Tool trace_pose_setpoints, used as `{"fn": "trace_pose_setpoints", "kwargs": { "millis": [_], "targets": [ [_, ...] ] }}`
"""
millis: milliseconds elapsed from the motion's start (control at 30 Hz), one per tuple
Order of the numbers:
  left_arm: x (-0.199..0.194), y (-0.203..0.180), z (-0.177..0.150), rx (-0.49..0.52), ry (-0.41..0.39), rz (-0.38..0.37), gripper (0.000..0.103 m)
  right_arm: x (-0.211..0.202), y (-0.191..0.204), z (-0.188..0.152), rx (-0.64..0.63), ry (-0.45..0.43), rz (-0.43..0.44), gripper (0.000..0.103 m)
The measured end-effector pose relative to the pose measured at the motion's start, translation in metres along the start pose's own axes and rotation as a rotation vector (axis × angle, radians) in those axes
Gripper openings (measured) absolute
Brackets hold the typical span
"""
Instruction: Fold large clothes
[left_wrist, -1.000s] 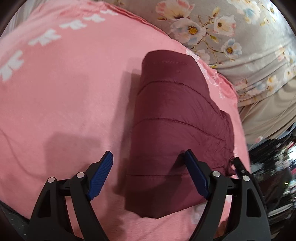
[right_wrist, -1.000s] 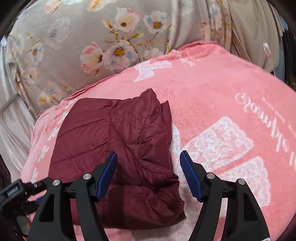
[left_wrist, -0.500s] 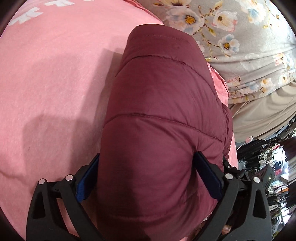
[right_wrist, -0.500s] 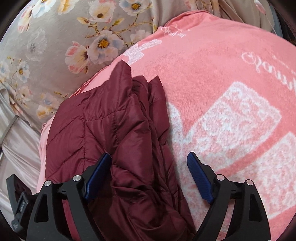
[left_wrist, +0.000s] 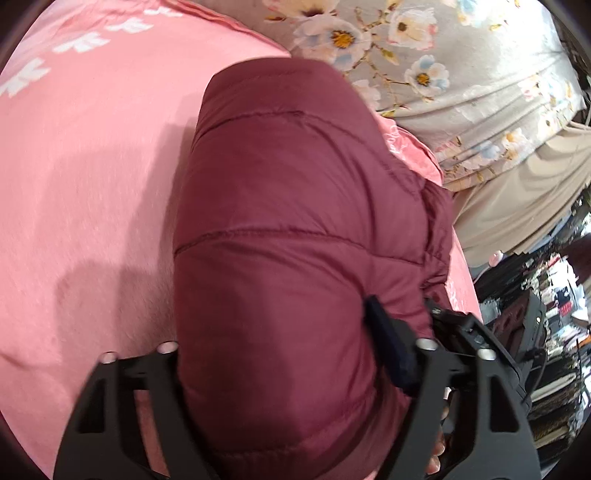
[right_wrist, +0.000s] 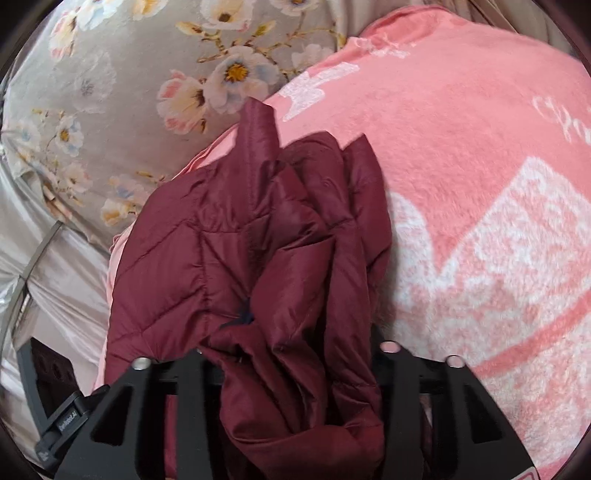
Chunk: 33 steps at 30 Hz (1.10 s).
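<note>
Maroon quilted jacket (left_wrist: 295, 229) between closing fingers of both grippers, on pink blanket (left_wrist: 92, 166)

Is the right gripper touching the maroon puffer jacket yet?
Touching. In the right wrist view, the right gripper is closing on the maroon puffer jacket, whose fabric bunches tightly between its fingers.

Satiny quilted jacket (left_wrist: 295, 229), fleecy blanket (left_wrist: 92, 166)
</note>
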<state>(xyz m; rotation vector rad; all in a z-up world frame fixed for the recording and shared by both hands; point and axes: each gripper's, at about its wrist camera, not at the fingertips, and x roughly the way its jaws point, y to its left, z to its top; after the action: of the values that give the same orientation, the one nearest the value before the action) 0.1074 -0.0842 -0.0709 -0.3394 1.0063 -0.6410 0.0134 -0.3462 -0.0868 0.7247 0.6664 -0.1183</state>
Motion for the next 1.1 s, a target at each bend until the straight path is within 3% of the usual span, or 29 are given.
{"fn": "trace_pose_setpoints", "kwargs": {
  "millis": [67,167,367,567,900,1000,1100],
  "targets": [
    [-0.009,-0.005,0.001,0.032,-0.008,-0.002,0.049,-0.011,0.009,0.003,-0.015,-0.019,0.011,0.023],
    [-0.026,-0.024,0.004,0.078,-0.025,-0.011,0.042,-0.031,0.020,0.007,-0.041,-0.052,0.018,0.020],
    [-0.072,-0.060,-0.006,0.094,-0.091,-0.074,0.039,-0.099,0.040,0.014,-0.110,-0.174,0.059,0.019],
    [-0.121,-0.102,-0.022,0.141,-0.195,-0.177,0.039,-0.188,0.064,0.015,-0.200,-0.355,0.076,0.019],
    [-0.208,-0.187,-0.050,0.192,-0.340,-0.432,0.039,-0.342,0.092,0.020,-0.349,-0.672,0.047,0.019],
    [-0.235,-0.206,-0.062,0.190,-0.401,-0.501,0.039,-0.366,0.108,0.020,-0.401,-0.719,0.063,0.019],
    [-0.253,-0.205,-0.067,0.190,-0.443,-0.522,0.039,-0.365,0.129,0.016,-0.441,-0.728,0.097,0.019]
  ]
}}
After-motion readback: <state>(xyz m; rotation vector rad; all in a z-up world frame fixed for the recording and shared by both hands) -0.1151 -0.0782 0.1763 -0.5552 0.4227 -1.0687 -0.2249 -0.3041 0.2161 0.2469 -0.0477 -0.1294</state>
